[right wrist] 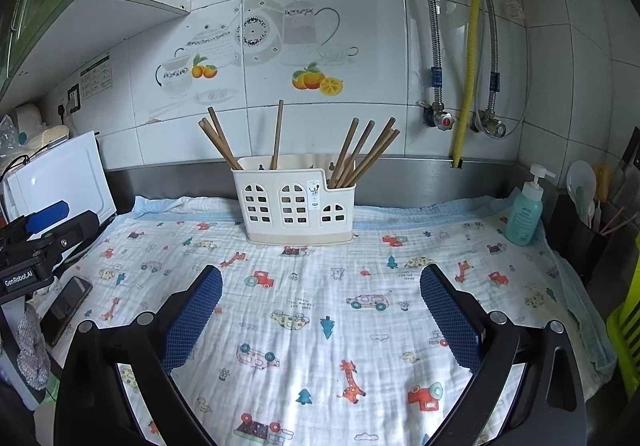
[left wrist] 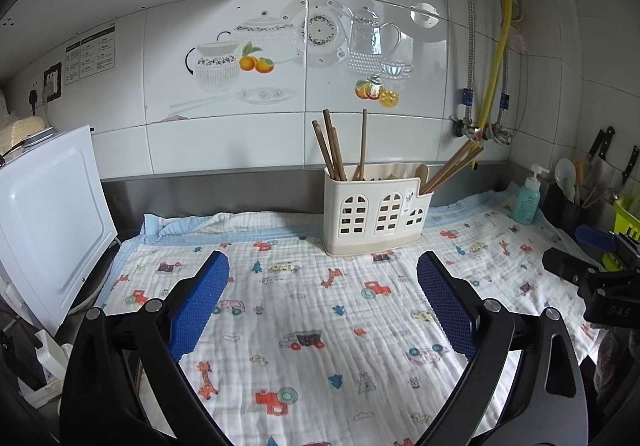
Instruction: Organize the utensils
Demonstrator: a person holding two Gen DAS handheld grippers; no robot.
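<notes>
The caddy (left wrist: pixel 376 212) stands upright on the cloth (left wrist: pixel 312 326) at the far side of the worktop, ahead of both hand-held grippers and close to the steel backsplash. It is cream plastic with arched window cut-outs. Chopsticks (left wrist: pixel 332 150) stick up from its left compartment, leaning left, with one more standing nearly straight beside them. A second bunch of chopsticks (right wrist: pixel 360 154) leans right out of the lower right compartment. A pale spoon (left wrist: pixel 421 169) shows in the caddy just left of that bunch in the left wrist view.

The left hand-held gripper (left wrist: pixel 323 288) hovers over the cloth, its jaws spread wide with nothing between them; the caddy lies ahead and slightly right of it. The right hand-held gripper (right wrist: pixel 321 300) hangs likewise over the cloth, jaws wide apart and empty, the caddy ahead and slightly left.

Far right of the right hand-held gripper a soap bottle (right wrist: pixel 525 210) stands on the cloth's edge, next to a dark holder (right wrist: pixel 576 234) with a white ladle. To the left of the left hand-held gripper a white appliance (left wrist: pixel 52 222) sits at the cloth's border. A phone (right wrist: pixel 66 306) lies off the cloth, left of the right hand-held gripper.
</notes>
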